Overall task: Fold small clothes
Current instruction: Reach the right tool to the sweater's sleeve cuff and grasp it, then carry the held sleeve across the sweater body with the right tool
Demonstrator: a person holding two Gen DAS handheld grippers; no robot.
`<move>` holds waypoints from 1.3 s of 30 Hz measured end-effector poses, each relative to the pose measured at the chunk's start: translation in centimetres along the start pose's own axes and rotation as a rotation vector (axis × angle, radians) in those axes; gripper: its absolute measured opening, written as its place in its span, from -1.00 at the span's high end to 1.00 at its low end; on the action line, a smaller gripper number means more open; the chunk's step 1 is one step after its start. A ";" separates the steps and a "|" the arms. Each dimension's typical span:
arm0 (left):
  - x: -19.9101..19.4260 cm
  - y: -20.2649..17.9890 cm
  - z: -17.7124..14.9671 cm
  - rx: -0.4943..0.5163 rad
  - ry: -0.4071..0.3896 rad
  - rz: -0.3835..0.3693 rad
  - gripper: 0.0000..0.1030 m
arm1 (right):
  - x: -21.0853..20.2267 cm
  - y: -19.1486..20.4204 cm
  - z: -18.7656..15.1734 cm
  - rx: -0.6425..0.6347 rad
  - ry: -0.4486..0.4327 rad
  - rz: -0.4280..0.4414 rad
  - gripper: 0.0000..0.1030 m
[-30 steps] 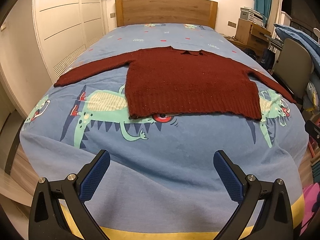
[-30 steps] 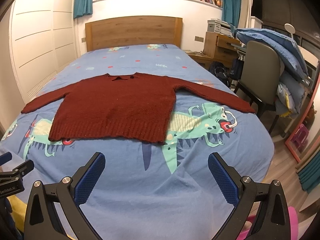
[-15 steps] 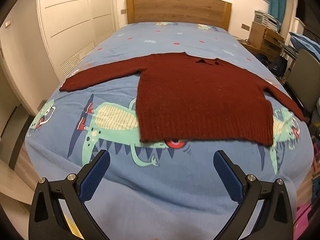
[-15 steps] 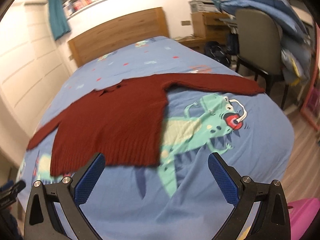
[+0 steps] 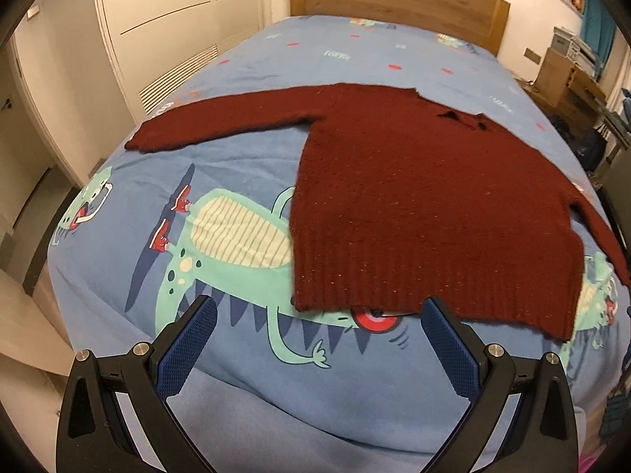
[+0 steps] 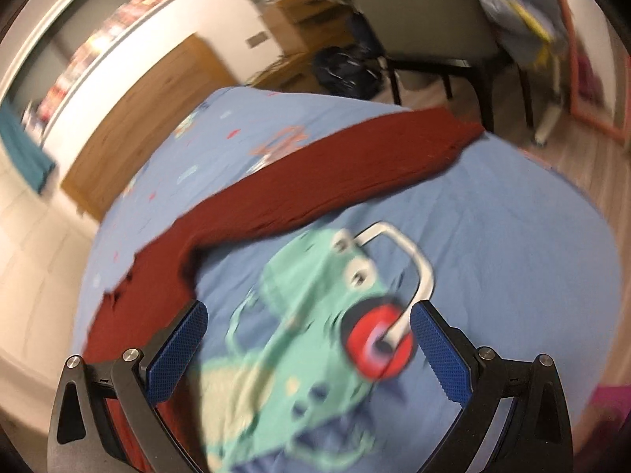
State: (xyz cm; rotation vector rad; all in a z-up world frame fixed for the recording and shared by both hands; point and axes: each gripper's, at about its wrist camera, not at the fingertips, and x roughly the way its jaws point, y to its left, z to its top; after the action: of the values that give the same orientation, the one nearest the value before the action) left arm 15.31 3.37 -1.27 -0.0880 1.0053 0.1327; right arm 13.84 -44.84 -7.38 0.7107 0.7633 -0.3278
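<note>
Both grippers gape empty: the left gripper (image 5: 319, 327) sits just short of the sweater (image 5: 426, 205) hem at twelve o'clock, while the right gripper (image 6: 307, 335), in a blurred view, apparently faces the sleeve (image 6: 347, 173) stretching toward one o'clock across the bed (image 6: 512, 260).

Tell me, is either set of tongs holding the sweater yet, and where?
Nothing is held. The left tongs and right tongs are both open above the bed; the sweater lies flat.

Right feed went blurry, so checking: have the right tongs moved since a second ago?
Yes. The right tongs have swung right and closer to the bed; they now hover open over the printed monster's head, facing the sweater sleeve.
</note>
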 end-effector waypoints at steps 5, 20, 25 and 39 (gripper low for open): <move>1.5 -0.2 0.6 -0.005 0.027 0.026 -0.98 | 3.2 -5.2 3.8 0.166 -0.007 0.033 -0.96; 4.2 0.7 1.6 -0.038 0.064 0.079 -0.98 | 8.5 -10.9 10.7 0.420 -0.104 0.156 -0.68; 4.5 1.1 1.5 -0.041 0.067 0.085 -0.98 | 9.7 -12.3 12.0 0.487 -0.142 0.177 -0.28; 6.1 2.8 1.4 -0.096 0.079 0.049 -0.98 | 12.2 -8.6 15.8 0.455 -0.069 0.176 0.85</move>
State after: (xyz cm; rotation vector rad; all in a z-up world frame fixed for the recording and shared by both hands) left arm 19.28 6.72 -5.68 -0.1573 1.0801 0.2240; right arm 25.97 -62.25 -12.23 1.1813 0.5581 -0.3677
